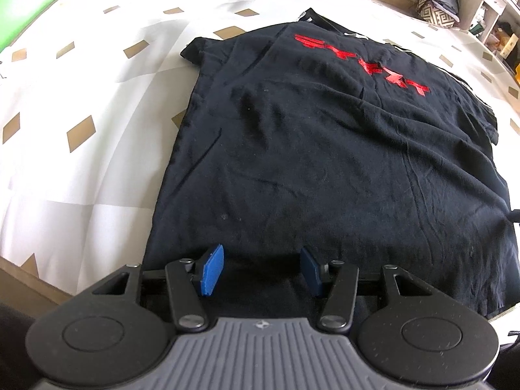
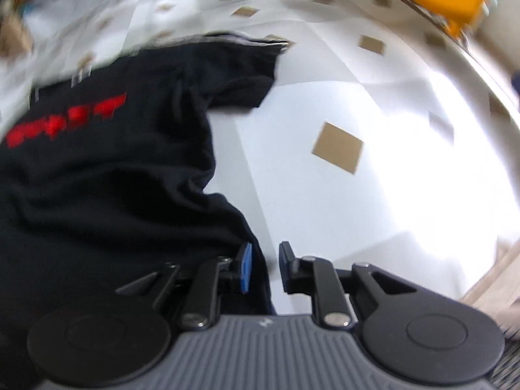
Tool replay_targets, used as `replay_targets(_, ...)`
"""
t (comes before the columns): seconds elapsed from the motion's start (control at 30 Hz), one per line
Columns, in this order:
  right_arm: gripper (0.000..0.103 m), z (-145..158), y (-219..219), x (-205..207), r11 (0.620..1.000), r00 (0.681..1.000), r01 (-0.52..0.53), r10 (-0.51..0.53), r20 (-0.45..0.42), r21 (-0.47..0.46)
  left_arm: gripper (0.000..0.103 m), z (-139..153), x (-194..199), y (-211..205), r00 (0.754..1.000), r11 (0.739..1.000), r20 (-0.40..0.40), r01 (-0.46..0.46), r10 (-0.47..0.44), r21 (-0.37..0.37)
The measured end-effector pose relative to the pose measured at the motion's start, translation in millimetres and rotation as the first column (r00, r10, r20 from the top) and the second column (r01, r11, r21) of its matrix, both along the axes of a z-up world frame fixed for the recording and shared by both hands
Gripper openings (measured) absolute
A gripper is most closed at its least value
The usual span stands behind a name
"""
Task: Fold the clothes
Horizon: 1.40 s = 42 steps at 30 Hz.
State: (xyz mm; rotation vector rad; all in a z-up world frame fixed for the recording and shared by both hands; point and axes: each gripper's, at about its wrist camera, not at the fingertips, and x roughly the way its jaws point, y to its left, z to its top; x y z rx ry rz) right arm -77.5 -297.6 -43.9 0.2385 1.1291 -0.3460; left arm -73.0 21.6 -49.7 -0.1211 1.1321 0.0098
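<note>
While the black T-shirt [image 1: 325,162] lies spread flat on the white patterned surface [image 1: 81,97], sleeves out and no fold visible, left tool [image 1: 260,268] and right tool [image 2: 265,268] hover released at its hem, folding all ahead.

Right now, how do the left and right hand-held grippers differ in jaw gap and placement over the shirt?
The left hand-held gripper has its jaws set wide apart; the right hand-held gripper shows a much narrower gap. The left sits over the black T-shirt near its bottom hem, with cloth below both pads; the right straddles the shirt's side edge, one pad over cloth, the other over the white patterned sheet. Shared: blue pads, and neither visibly pinches fabric.
</note>
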Motion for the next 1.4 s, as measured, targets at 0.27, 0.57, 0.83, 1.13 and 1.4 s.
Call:
replay_targets(0.27,0.053,21,7,-31,0.986,0.999,-0.013,0.007,0.036,0.164,0.05,1,-3,-6,1.0,1.0,-0.005,0.028,-0.028,-0.004)
replay_targets(0.57,0.063,11,43,-29,0.993,0.99,-0.113,0.111,-0.085,-0.021,0.051,1,-5,-3,0.999,0.999,-0.017,0.032,-0.032,-0.036)
replay_targets(0.83,0.054,-7,49,-36,0.991,0.982,-0.132,0.132,-0.134,0.007,0.058,0,-7,-24,0.991,0.99,-0.022,0.134,-0.134,0.03)
replay_targets(1.13,0.013,-3,44,-40,0.994,0.99,-0.11,0.108,-0.094,-0.015,0.076,-3,-9,-36,0.98,0.98,-0.03,0.196,-0.195,0.04)
replay_targets(1.4,0.012,-7,36,-44,0.99,0.993,-0.015,-0.002,-0.119,-0.139,0.081,-4,-21,-64,0.934,0.933,-0.036,0.358,-0.356,0.048)
